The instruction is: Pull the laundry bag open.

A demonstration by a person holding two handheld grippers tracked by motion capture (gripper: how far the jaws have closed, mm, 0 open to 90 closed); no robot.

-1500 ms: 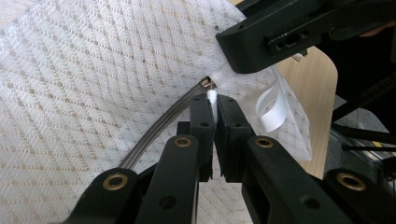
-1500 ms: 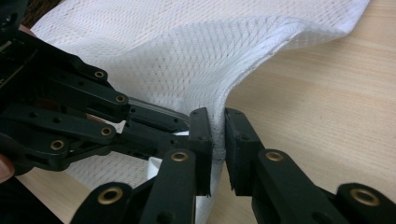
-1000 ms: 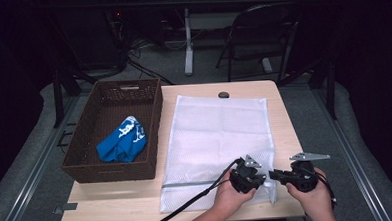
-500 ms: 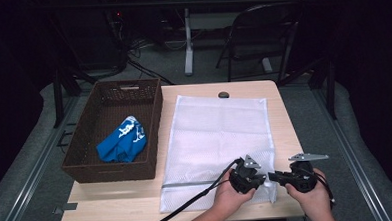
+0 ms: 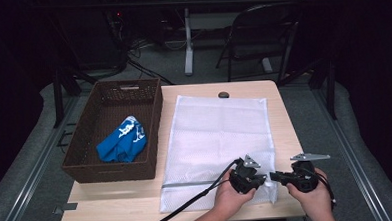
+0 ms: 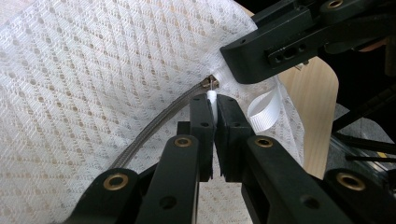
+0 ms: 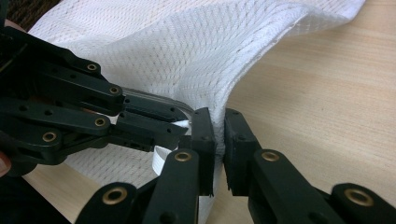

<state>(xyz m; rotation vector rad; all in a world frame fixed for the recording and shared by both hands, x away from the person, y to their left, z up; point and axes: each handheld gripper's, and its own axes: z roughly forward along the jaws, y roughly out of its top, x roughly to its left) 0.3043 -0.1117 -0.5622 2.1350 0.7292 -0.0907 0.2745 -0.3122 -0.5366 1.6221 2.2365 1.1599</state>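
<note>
High view showed left gripper (image 5: 263, 179) and right gripper (image 5: 275, 177) both clamped on the mesh laundry bag (image 5: 216, 139) at its near corner.

Hidden parts and cut-off edges around the mesh bag's near right corner

In the high view the person's hands cover the near right corner of the white mesh bag (image 5: 218, 139), and the left tool (image 5: 261, 179) and right tool (image 5: 277, 177) are too small there to tell how their jaws stand. That view's bottom edge cuts off both forearms, and the small dark thing (image 5: 224, 95) at the tabletop's (image 5: 285, 136) far edge is too small to name. In the left gripper view the zipper pull (image 6: 212, 84) is partly hidden between the jaws and the other tool. In the right gripper view the white ribbon loop (image 7: 161, 156) shows only in part.
</note>
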